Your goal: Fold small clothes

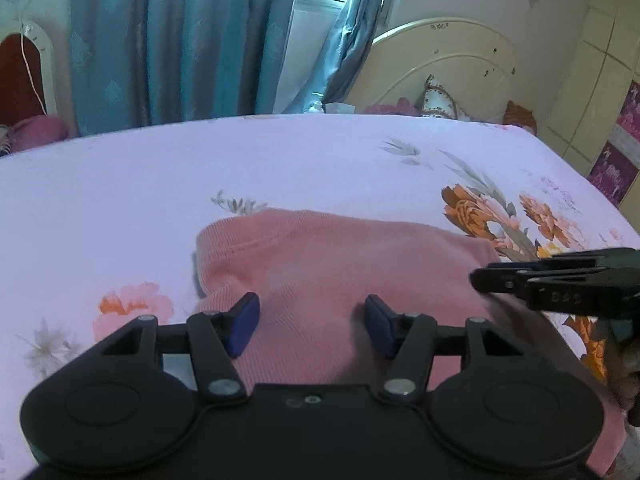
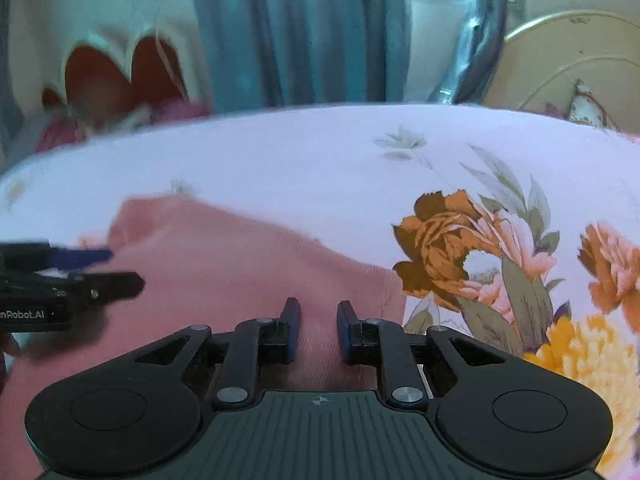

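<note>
A small pink ribbed garment [image 1: 340, 256] lies flat on the flowered bed sheet [image 1: 240, 160], its folded edge toward the far side. My left gripper [image 1: 312, 304] hovers over its near part, blue pads wide apart and nothing pinched between them. My right gripper [image 2: 318, 308] is over the garment [image 2: 224, 264] near its right edge. Its pads stand a narrow gap apart, with flat cloth showing through the gap. Each gripper shows from the side in the other's view: the right gripper [image 1: 480, 278] and the left gripper [image 2: 120, 268].
The sheet [image 2: 320, 160] stretches well beyond the garment, with large orange flower prints [image 2: 448, 240] on the right. A cream headboard [image 1: 440, 60] and a pillow [image 1: 438, 98] stand at the far right. Teal curtains [image 1: 180, 40] hang behind the bed.
</note>
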`<control>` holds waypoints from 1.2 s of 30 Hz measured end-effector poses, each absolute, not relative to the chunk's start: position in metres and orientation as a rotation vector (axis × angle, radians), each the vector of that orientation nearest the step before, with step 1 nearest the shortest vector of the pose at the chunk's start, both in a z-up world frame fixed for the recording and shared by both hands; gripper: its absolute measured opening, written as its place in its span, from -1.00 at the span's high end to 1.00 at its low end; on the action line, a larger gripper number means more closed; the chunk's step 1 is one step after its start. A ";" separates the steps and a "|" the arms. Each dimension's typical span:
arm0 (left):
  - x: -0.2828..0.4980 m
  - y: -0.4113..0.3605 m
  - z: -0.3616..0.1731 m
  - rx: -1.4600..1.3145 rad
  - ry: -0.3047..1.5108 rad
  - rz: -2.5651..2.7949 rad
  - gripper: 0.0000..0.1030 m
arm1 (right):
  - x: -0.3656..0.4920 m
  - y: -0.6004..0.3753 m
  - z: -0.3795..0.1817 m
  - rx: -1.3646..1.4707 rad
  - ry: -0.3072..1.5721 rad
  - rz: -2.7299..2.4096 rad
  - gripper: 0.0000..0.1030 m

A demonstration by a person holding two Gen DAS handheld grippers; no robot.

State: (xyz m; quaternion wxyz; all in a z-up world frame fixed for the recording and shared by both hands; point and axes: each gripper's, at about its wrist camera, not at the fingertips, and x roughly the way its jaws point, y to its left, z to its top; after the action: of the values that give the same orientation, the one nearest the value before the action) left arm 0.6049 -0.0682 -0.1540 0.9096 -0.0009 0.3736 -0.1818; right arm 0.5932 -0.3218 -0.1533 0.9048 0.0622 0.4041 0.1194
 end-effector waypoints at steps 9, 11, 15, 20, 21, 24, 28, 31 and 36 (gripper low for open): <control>0.545 -0.060 -0.141 -0.005 0.647 -0.316 -0.13 | 0.567 -0.349 -0.145 0.188 0.821 0.216 0.64; 0.546 -0.053 -0.138 -0.064 0.610 -0.309 -0.15 | 0.568 -0.346 -0.133 0.212 0.799 0.250 0.63; 0.584 -0.039 -0.136 -0.131 0.663 -0.280 -0.13 | 0.577 -0.336 -0.122 0.213 0.760 0.266 0.08; 0.654 -0.011 -0.167 -0.279 0.867 -0.314 0.24 | 0.578 -0.342 -0.138 0.251 0.820 0.251 0.08; 0.663 -0.005 -0.174 -0.318 0.881 -0.326 0.38 | 0.579 -0.344 -0.143 0.262 0.828 0.236 0.09; 0.667 0.030 -0.162 -0.531 0.731 -0.302 0.61 | 0.577 -0.357 -0.148 0.296 0.811 0.164 0.09; 0.646 0.046 -0.143 -0.476 0.703 -0.231 0.54 | 0.575 -0.371 -0.143 0.331 0.753 0.117 0.09; 0.626 0.031 -0.146 -0.383 0.737 -0.259 0.41 | 0.576 -0.369 -0.138 0.329 0.747 0.132 0.09; 0.624 0.012 -0.168 -0.258 0.830 -0.206 0.37 | 0.591 -0.352 -0.157 0.198 0.852 0.129 0.09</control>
State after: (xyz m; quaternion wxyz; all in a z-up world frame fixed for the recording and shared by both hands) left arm 0.6240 0.0120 -0.1676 0.9020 -0.1248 0.4012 -0.0997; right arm 0.5913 -0.3522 -0.1568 0.9039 0.0956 0.4121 0.0623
